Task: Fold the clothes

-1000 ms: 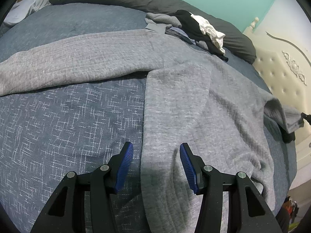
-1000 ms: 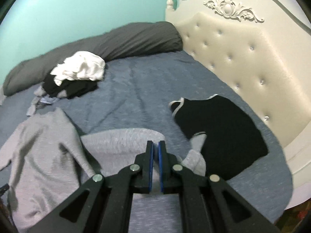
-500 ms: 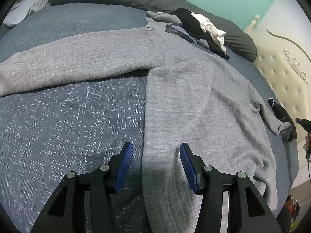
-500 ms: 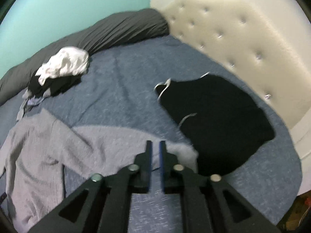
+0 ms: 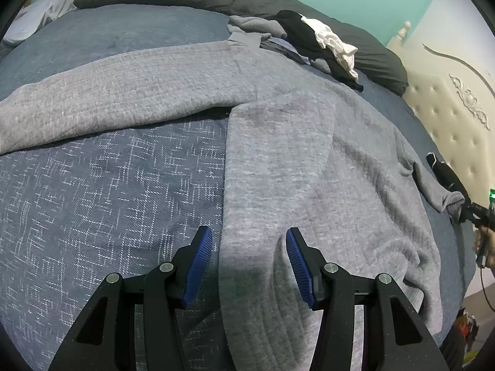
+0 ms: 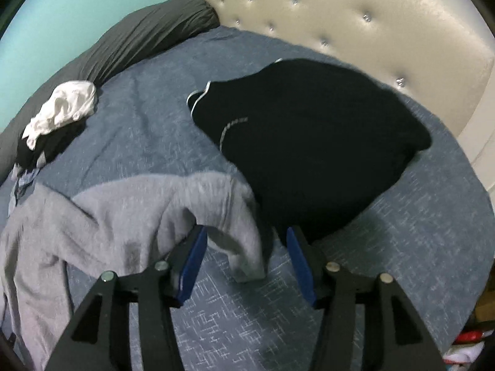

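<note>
Right wrist view, right gripper (image 6: 246,255) jaws just opening over grey sweater (image 6: 130,213) cuff, left gripper (image 5: 249,266) jaws apart over its hem, blue bedspread (image 5: 92,191).

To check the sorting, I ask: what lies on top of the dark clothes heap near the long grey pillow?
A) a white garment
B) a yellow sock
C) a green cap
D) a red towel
A: a crumpled white garment rests on the dark clothes heap beside the grey pillow.
</note>
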